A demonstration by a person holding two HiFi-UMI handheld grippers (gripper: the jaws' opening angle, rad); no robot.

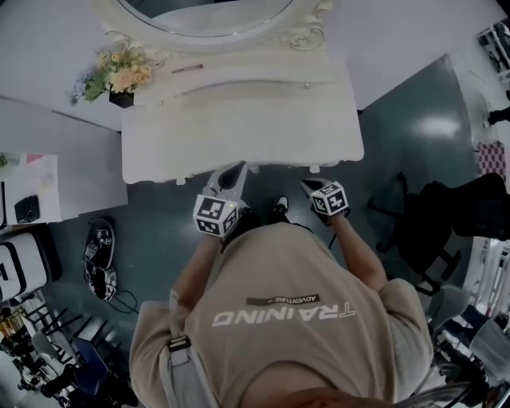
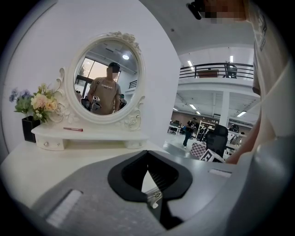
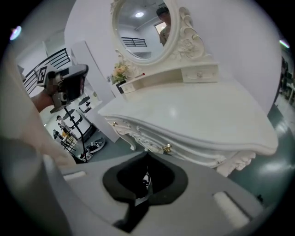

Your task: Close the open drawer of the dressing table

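The white dressing table (image 1: 239,131) stands right in front of me, with its oval mirror (image 1: 209,17) at the back. Gold knobs (image 3: 167,148) mark the drawers along its carved front, and these look flush with the front. The small shelf drawer (image 3: 199,73) also sits flush. My left gripper (image 1: 237,170) is shut and empty, its tips at the table's front edge, just above the top (image 2: 69,161). To the right, my right gripper (image 1: 309,186) is shut and empty too, held slightly lower and short of the front edge (image 3: 193,138).
A flower pot (image 1: 119,76) and a thin red stick (image 1: 187,69) rest on the table's raised shelf. A black office chair (image 1: 446,215) stands at the right. Shoes (image 1: 100,259) lie on the floor at the left, beside a white side table (image 1: 32,195).
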